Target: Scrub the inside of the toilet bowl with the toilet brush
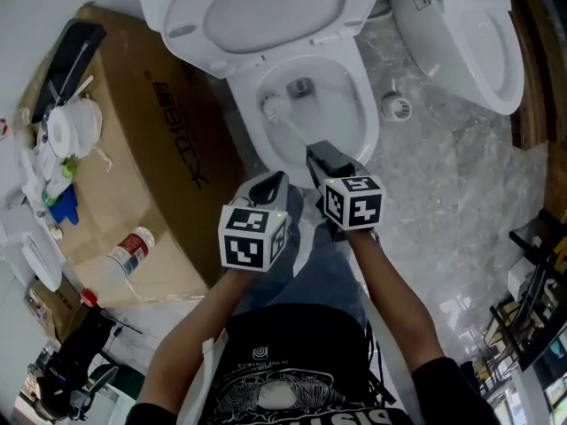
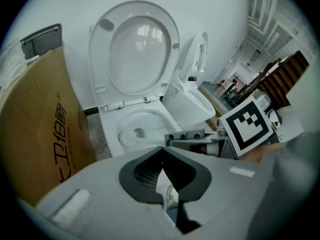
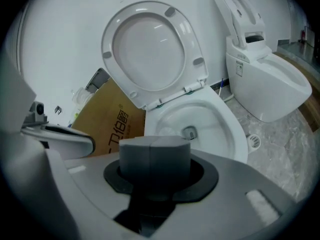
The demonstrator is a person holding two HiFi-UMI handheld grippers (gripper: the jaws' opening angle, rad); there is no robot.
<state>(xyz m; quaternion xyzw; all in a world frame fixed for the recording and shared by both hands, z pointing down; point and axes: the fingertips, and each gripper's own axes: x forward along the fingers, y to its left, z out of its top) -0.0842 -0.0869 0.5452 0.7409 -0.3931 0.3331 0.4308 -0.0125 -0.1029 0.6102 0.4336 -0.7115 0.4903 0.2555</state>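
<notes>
Right gripper [image 1: 317,153]: jaws pressed shut on the handle of the toilet brush [image 1: 275,106]. The head view shows the pale handle running from its tip, far and left, down into the toilet bowl [image 1: 367,120]. The white bristle head sits at the bowl's left inner wall, just beside the drain opening [image 1: 301,87]. The right gripper view shows only the two grey pads [image 3: 154,154] closed together end-on. They block the brush completely, so only the bowl and drain show past them. The left gripper view gives the side angle: brush head in the bowl, with the handle leading right to the other gripper.

Left gripper [image 1: 273,182]: jaws together at the tips with nothing between them. It is held just left of the right gripper, near the bowl's front rim, outside the bowl. A shoe [image 2: 172,196] shows through the gap under its jaws in its own view only.

The seat and lid [image 1: 257,7] are raised at the far side. A cardboard box [image 1: 142,166] stands left of the toilet. A plastic bottle [image 1: 131,248] and a paper roll [image 1: 62,131] lie on it, seen in the head view only. A second toilet [image 1: 478,34] is far right, with a floor drain [image 1: 397,107] between the two toilets.
</notes>
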